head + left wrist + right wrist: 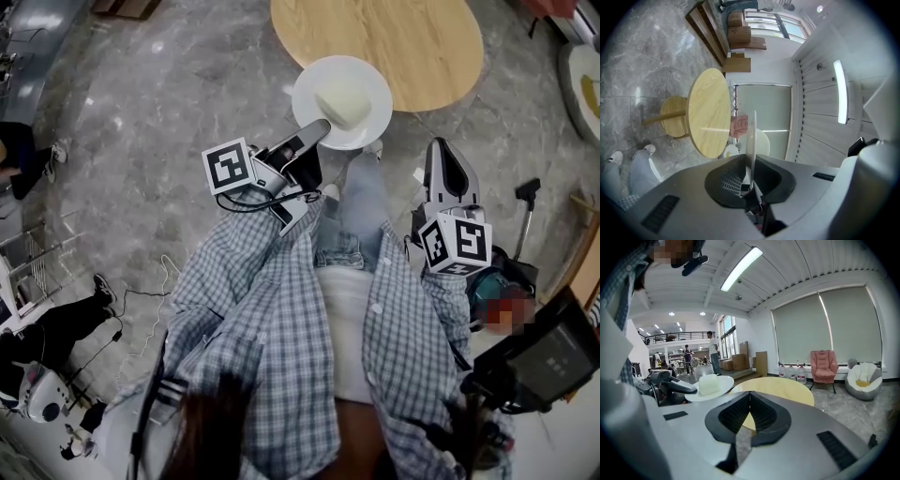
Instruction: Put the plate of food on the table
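Gripping one white plate [364, 129] by its near rim, the left claw [319, 127] has its two jaws drawn nearly together, one pad on each face of the thin edge. In the left gripper view the plate [751, 133] shows edge-on, running straight out from between the jaws. Just past this claw's tips, one pale, squarish block of food [344, 101] sits on the plate. The plate is carried level in the air. Beyond its far rim lies the one round wooden table [384, 42]. Seen from the head, the plate overlaps the table's near edge, but I cannot tell whether it hangs over the top or stops short of it. It is not resting on the table.

Off to the left claw's right side, well apart from the plate, the right claw [442, 148] has its two jaws closed tip to tip with nothing between them. From this claw, the plate [723, 385] and its block of food [708, 384] sit up and to the left of the tips, and the table [780, 389] is straight ahead. Farther ahead stand one pink armchair [824, 366], one white beanbag [862, 378] to its right, and what look like three water jugs [791, 372] to its left. Each claw bears one marker cube [230, 166], two in all.
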